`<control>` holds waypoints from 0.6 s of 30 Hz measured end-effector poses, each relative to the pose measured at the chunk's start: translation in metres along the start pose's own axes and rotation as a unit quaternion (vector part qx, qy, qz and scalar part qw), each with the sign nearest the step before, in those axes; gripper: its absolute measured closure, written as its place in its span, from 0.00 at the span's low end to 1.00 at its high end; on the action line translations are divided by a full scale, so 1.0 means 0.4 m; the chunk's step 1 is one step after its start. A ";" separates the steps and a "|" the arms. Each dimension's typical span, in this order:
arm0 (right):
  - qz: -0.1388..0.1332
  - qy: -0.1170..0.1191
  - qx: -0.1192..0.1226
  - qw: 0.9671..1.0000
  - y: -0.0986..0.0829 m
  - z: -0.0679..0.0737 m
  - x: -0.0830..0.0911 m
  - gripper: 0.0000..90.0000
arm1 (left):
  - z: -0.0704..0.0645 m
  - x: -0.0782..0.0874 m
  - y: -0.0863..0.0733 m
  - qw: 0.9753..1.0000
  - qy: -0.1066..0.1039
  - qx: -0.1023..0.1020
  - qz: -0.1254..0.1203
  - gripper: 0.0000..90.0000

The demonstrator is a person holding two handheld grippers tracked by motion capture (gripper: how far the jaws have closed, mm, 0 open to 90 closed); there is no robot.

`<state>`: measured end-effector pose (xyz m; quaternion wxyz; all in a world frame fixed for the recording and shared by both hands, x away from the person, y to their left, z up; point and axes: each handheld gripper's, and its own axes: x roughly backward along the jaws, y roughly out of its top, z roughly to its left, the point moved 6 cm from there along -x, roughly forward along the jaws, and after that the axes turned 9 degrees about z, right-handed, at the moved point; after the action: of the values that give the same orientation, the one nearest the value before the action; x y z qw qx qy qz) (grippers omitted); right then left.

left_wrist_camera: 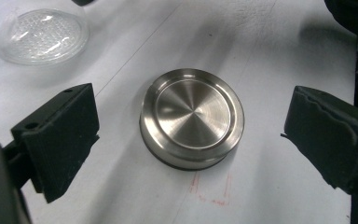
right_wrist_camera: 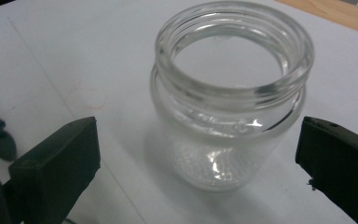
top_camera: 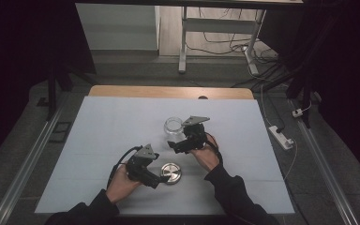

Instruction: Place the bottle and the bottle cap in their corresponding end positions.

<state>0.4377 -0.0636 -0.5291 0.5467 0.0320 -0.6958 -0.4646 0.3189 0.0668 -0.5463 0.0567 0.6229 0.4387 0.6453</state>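
Left side first: we hold the left gripper [top_camera: 161,179] low over the white table cover [top_camera: 98,140], near the front edge, tips pointing at the metal lid [top_camera: 170,172]. In the left gripper view its jaws are spread wide, one pad on each side of the lid, and neither pad touches it. The lid lies flat on the cover, top face up, brushed steel with a raised rim and a dark band at its base. We see faint red marks on the cover just below it in that view. The base of the glass jar shows at that view's top left corner, well apart from the lid.

Middle: the lid sits between our two hands in the high view, just right of the left gripper's tips and in front of the jar.

Right side: the glass jar [top_camera: 173,126] stands upright on the cover, mouth open, empty as far as we can tell. The right gripper [top_camera: 172,145] lies just in front of it, tips pointing left across the table, grey plate on top. In the right gripper view its jaws are wide apart too, flanking the jar [right_wrist_camera: 230,93] at about mid-body height, with a clear gap on both sides. No contact.

So both claws are open and hold nothing. Lid off, jar and lid near each other but not touching. A strip of wooden tabletop [top_camera: 168,92] shows beyond the cover's far edge.
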 end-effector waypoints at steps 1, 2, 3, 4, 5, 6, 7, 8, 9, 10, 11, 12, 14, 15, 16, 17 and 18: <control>0.001 0.001 0.002 1.000 -0.002 0.003 0.001 0.00 | 0.001 0.003 -0.001 1.000 -0.001 0.000 0.000 0.04; 0.002 0.002 0.004 1.000 -0.004 0.006 0.002 0.00 | 0.001 0.006 -0.002 1.000 -0.002 0.001 -0.001 0.04; 0.003 0.003 0.005 1.000 -0.006 0.009 0.003 0.00 | 0.002 0.010 -0.004 1.000 -0.002 0.003 -0.002 0.04; 0.003 0.002 0.005 1.000 -0.008 0.012 0.005 0.00 | 0.004 0.013 -0.005 1.000 -0.003 0.003 -0.002 0.04; 0.003 0.002 0.006 1.000 -0.009 0.014 0.006 0.00 | 0.004 0.015 -0.006 1.000 -0.005 0.007 -0.005 0.03; 0.004 0.003 0.006 1.000 -0.010 0.015 0.007 0.00 | 0.006 0.019 -0.008 1.000 -0.007 0.007 -0.006 0.03; 0.004 0.005 0.006 1.000 -0.012 0.017 0.009 0.00 | 0.006 0.022 -0.009 1.000 -0.008 0.010 -0.008 0.03; 0.003 0.008 0.004 1.000 -0.013 0.019 0.011 0.00 | 0.008 0.027 -0.010 1.000 -0.010 0.011 -0.010 0.03; 0.003 0.012 0.003 1.000 -0.015 0.021 0.014 0.00 | 0.009 0.029 -0.011 1.000 -0.012 0.014 -0.012 0.02; 0.001 0.012 0.003 1.000 -0.016 0.021 0.016 0.00 | 0.010 0.031 -0.012 1.000 -0.012 0.015 -0.013 0.02; 0.001 0.014 0.003 1.000 -0.017 0.022 0.017 0.00 | 0.011 0.034 -0.013 1.000 -0.013 0.015 -0.012 0.02; 0.000 0.015 0.002 1.000 -0.017 0.023 0.019 0.00 | 0.012 0.037 -0.014 1.000 -0.013 0.016 -0.015 0.02; -0.001 0.016 0.002 1.000 -0.018 0.025 0.022 0.00 | 0.013 0.041 -0.017 1.000 -0.014 0.017 -0.015 0.01; -0.001 0.017 0.003 1.000 -0.018 0.026 0.023 0.00 | 0.013 0.044 -0.018 1.000 -0.014 0.019 -0.016 0.01; -0.001 0.016 0.003 1.000 -0.018 0.027 0.025 0.00 | 0.014 0.045 -0.019 1.000 -0.013 0.019 -0.016 0.01; -0.001 0.016 0.004 1.000 -0.018 0.028 0.026 0.00 | 0.015 0.048 -0.021 1.000 -0.014 0.018 -0.015 0.01; -0.002 0.016 0.005 1.000 -0.018 0.029 0.028 0.00 | 0.015 0.051 -0.022 1.000 -0.014 0.020 -0.016 0.00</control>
<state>0.4206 -0.0668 -0.5256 0.5569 0.0433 -0.6892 -0.4616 0.3153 0.0878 -0.5377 0.0611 0.6258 0.4605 0.6266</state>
